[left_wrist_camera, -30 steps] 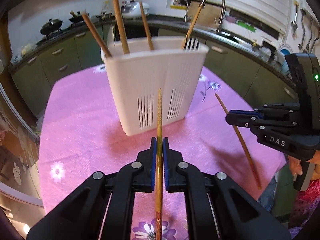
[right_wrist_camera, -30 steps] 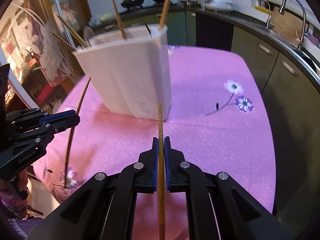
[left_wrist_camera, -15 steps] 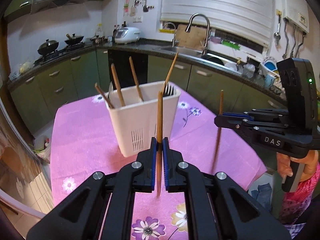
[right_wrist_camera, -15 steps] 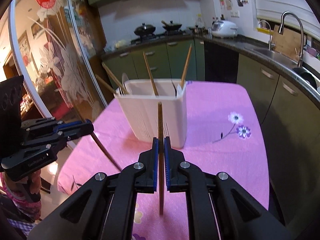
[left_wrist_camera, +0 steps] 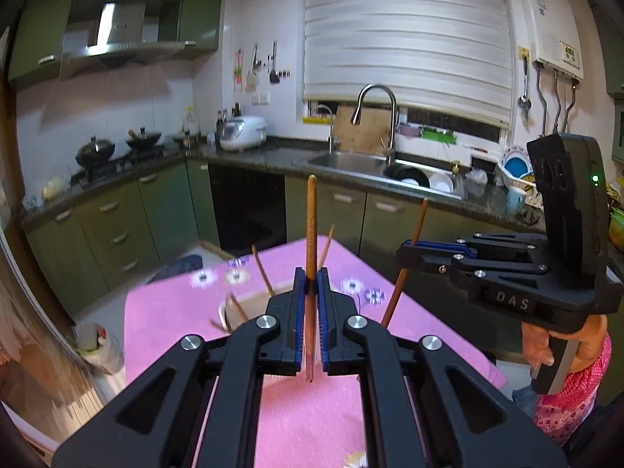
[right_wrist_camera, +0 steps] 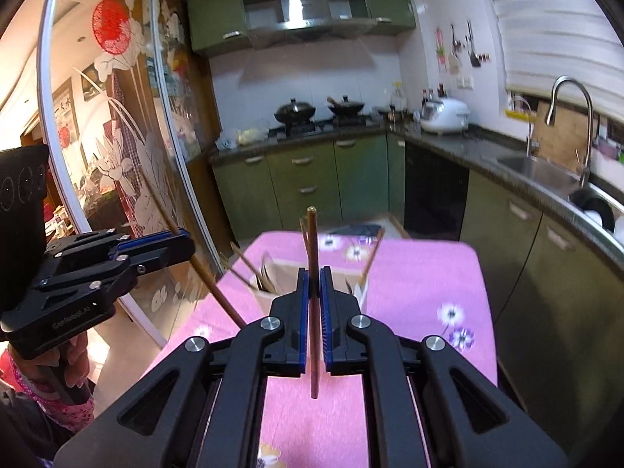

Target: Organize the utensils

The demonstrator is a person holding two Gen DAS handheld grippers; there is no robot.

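In a green kitchen, the white utensil holder point(right_wrist_camera: 273, 288) stands near the middle of my pink counter point(right_wrist_camera: 421, 280). My left tongs point(left_wrist_camera: 311, 304) and right tongs point(right_wrist_camera: 314, 304) each clamp one chopstick above it.

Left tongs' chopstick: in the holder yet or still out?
Out. The left tongs are shut on the chopstick, and its lower tip hangs free above the pink tablecloth, short of the white holder.
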